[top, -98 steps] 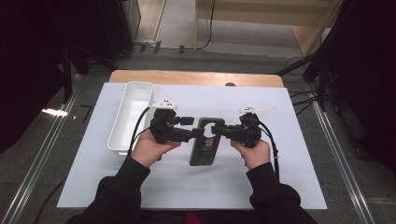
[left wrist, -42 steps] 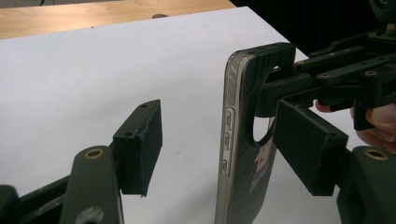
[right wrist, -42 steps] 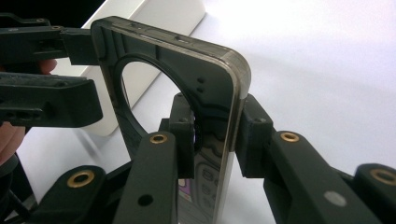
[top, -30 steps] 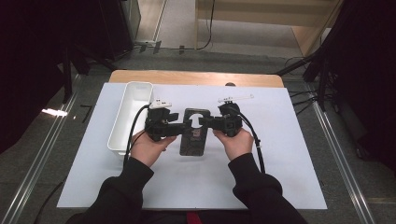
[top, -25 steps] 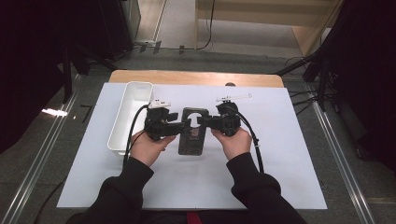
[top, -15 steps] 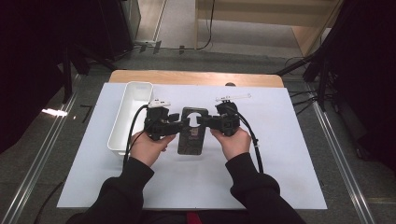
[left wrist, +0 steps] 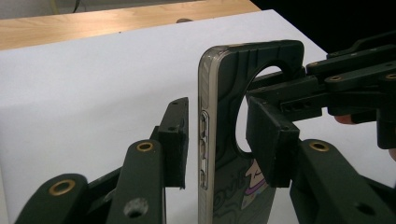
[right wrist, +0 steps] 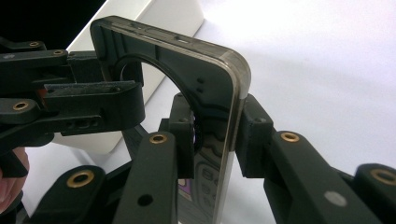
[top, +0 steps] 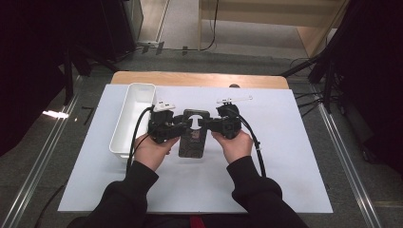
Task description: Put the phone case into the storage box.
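A phone in a dark patterned case (top: 192, 140) is held up on its edge above the white mat, between my two hands. My right gripper (top: 205, 124) is shut on it: in the right gripper view both pads press the phone (right wrist: 210, 60) on its two faces, near its top corner (right wrist: 217, 126). My left gripper (top: 183, 127) comes in from the other side. In the left gripper view its jaws straddle the phone's side edge (left wrist: 205, 140). They have just been closing, and a gap remains between the left pad (left wrist: 175, 135) and the phone.
A long white tray (top: 138, 102) lies on the mat left of my hands, close behind the left gripper (right wrist: 93, 105). The white mat (top: 285, 161) covers the wooden table (top: 199, 78). Cables trail from both grippers toward the person.
Since the earliest frame both hands have carried the phone a little left and farther from the person. Over the last second the hands hold still.
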### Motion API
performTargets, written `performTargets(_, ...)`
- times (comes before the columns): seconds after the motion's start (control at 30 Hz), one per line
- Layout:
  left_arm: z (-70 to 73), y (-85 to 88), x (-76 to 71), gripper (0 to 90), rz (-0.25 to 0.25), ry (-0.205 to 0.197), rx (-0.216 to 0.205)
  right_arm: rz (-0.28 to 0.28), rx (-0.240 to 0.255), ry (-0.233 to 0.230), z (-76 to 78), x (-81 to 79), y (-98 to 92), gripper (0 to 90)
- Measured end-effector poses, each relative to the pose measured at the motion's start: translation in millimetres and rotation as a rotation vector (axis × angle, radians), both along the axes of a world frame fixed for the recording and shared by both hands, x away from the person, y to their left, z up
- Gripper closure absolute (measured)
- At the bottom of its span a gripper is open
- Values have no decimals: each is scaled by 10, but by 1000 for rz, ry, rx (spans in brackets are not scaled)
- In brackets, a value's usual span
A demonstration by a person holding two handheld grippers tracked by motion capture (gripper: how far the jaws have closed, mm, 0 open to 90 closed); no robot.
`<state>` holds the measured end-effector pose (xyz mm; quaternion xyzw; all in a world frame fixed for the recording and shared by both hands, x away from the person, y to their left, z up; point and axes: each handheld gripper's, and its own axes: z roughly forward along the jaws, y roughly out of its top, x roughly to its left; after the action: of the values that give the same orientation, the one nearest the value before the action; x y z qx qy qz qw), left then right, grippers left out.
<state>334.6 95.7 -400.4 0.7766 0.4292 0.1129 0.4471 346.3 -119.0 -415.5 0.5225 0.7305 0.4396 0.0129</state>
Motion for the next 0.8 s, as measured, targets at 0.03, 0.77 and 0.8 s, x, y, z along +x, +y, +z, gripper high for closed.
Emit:
performTargets(0.03,-4,-1,3,590,-3,4,2,-1,1,0,0,0,1,705)
performTargets(0.77,-18,-11,23,699,17,-3,32,-6,1,-3,-6,-11,48,705)
performTargets(0.8,-15,-5,25,700,16,3,31,-5,0,-3,-6,-12,47,705)
